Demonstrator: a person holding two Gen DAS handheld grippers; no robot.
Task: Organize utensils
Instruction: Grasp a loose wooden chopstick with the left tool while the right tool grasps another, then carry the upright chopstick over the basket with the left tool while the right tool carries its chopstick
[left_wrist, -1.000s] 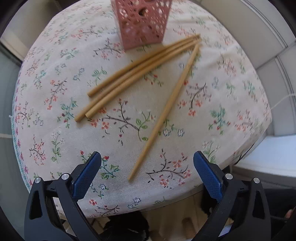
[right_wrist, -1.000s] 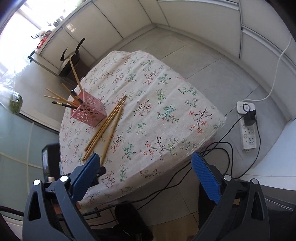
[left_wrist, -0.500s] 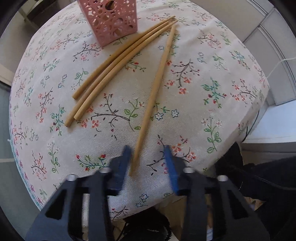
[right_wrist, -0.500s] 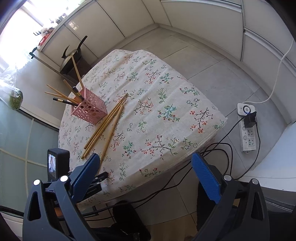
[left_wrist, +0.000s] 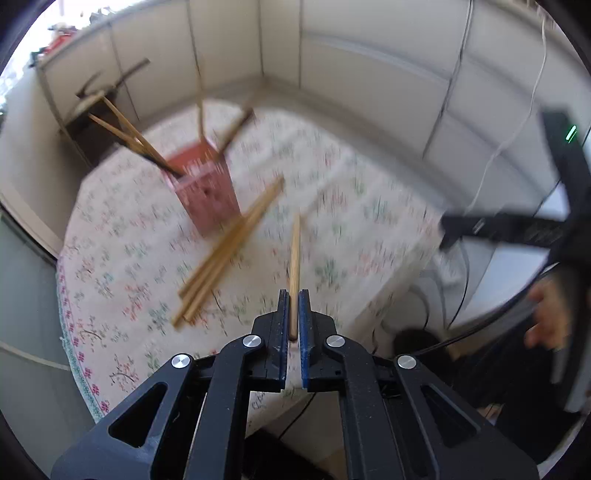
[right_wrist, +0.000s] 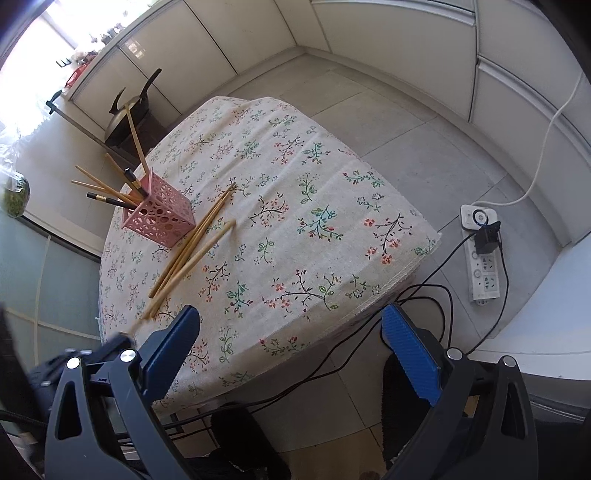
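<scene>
The step in hand is the pick-up of one loose utensil. The left gripper (left_wrist: 294, 321) has just been closing, and its blue-padded jaws are now clenched on the near end of a single pale bamboo chopstick (left_wrist: 294, 254), which sticks out forward between them toward the pink perforated square holder (right_wrist: 159, 218). In the right wrist view the free end of that chopstick (right_wrist: 207, 247) shows tilted up, just in front of the holder and beside the others. The left wrist picture is smeared, so the exact height of the stick above the cloth cannot be told.

The holder stands on the flower-printed cloth of the bench (right_wrist: 314, 206), toward the bench's far left side, and already carries several chopsticks that lean out of its top. Three more bamboo chopsticks (right_wrist: 184, 251) lie in a loose bundle on the cloth, one end just beside the holder's front corner and the rest running toward the near edge.

The right gripper (right_wrist: 291, 350) hangs off the near edge of the bench, well apart from the holder, its jaws spread wide with nothing between them.

The next move probably calls for carrying the held chopstick over the holder's open top, tipping it toward upright and releasing it among the others. The leaning sticks crowd the opening, so the tip needs a clear gap. After that, three sticks remain to fetch.
</scene>
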